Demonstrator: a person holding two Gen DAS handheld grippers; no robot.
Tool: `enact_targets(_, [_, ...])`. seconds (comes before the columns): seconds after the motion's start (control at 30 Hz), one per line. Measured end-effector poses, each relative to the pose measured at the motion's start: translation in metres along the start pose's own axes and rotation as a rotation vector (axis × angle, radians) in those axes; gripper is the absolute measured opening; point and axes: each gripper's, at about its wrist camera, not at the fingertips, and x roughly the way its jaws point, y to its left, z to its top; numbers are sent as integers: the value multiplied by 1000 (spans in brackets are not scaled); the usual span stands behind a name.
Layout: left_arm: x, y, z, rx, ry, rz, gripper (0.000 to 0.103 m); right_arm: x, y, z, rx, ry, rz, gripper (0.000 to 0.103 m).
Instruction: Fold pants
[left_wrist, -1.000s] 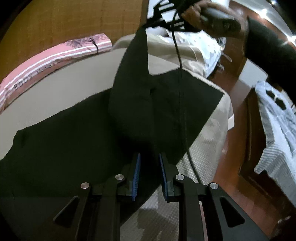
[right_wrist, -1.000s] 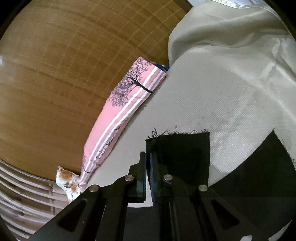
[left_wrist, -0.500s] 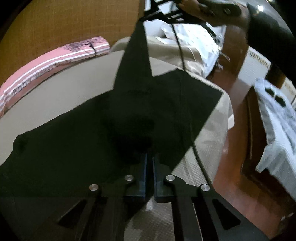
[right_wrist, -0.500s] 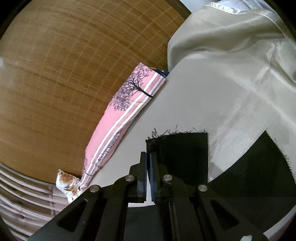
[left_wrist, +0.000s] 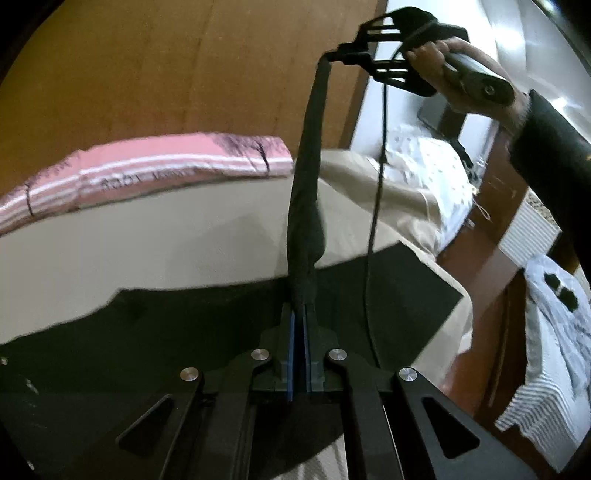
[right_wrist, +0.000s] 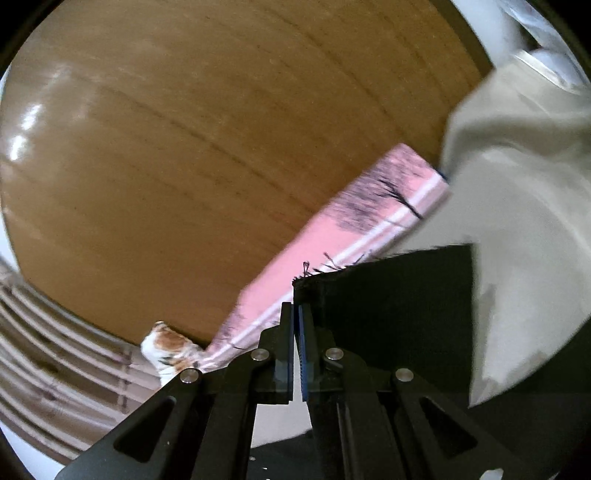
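The black pants (left_wrist: 399, 295) lie partly on the beige bed (left_wrist: 147, 258), with one leg lifted off it. My left gripper (left_wrist: 300, 314) is shut on the pants fabric near its fingertips. The leg (left_wrist: 306, 206) stretches as a taut narrow band up to my right gripper (left_wrist: 332, 59), held high at the top of the left wrist view. In the right wrist view my right gripper (right_wrist: 296, 314) is shut on the frayed hem of the pants (right_wrist: 391, 295).
A pink striped folded cloth (left_wrist: 147, 173) (right_wrist: 332, 251) lies along the bed's far edge against a wooden headboard (right_wrist: 221, 147). White bedding (left_wrist: 428, 166) is at the right. A wooden floor and a striped white cloth (left_wrist: 546, 350) are beyond the bed's right edge.
My left gripper has closed on the pants. Both grippers have risen, and the pants leg has been pulled from a loose drape into a taut narrow band.
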Motion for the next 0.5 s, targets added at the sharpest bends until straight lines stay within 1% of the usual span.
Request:
enact_targets(0.03, [-2,-1,2,4,-11,-6,4,-4,6,0,-16,-13,4,4])
enact_targets(0.1, [0,-10,3,44,-14,20,4,-14,6,0,-21,-34,-1,4])
enact_targets(0.13, [1,-14,1,70,-12,18,4,-20,0,0,-10,-43,-6,3])
enact_targets(0.2, [9,-29,-5,120,8,6,4,-31,-16,0,19,-64,-43,3])
enact_targets(0.3, [27,-54,-19,220,62,-24,4,-57,-68,-7,104,-93,-122,3])
enact_targets(0.33, [35,-63,-27,260,88,-27,4,-65,-83,-10,120,-101,-147,3])
enact_targets(0.4, [52,-72,-41,308,156,-34,4,-85,-127,-25,180,-118,-221,3])
enact_targets(0.5, [65,-77,-58,335,215,-46,4,-108,-187,-51,280,-120,-312,3])
